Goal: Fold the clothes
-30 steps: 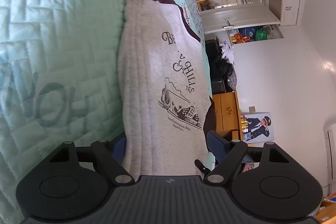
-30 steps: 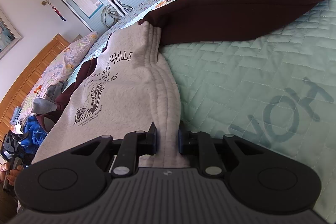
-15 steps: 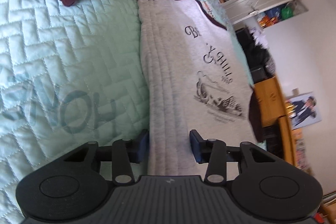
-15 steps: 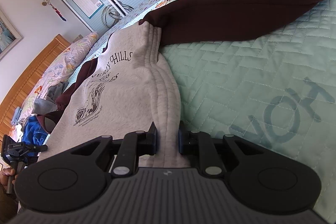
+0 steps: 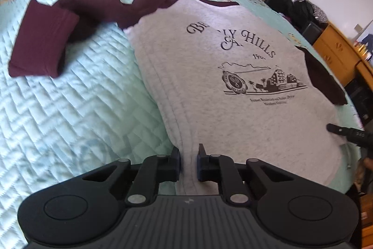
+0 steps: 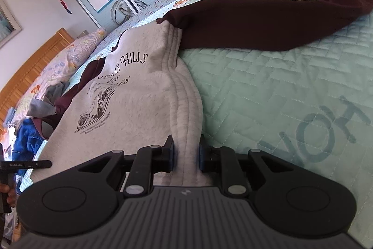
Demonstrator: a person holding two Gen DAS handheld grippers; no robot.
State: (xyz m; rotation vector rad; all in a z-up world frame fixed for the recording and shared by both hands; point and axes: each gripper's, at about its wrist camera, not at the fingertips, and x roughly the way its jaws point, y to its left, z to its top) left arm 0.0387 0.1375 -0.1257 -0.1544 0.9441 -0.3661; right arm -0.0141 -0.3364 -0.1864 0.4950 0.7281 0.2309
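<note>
**Both grippers pinch the sweatshirt's hem**

The left gripper [image 5: 188, 162], its jaws just closing, pinches a fold of the grey sweatshirt [image 5: 221, 76] near its hem. The right gripper [image 6: 185, 155] is clamped on the ridged side edge. Beyond, the sweatshirt lies flat on the mint quilted bed [image 6: 268, 85], maroon sleeve [image 6: 268, 22] stretched outward.

The left gripper [image 5: 188, 163] has just been closing and now pinches the hem of the grey sweatshirt [image 5: 209, 76] (maroon sleeves, "Hills" print) lying on the mint quilted bedspread [image 5: 70, 109]. A maroon cuff [image 5: 42, 43] lies folded at left.
</note>
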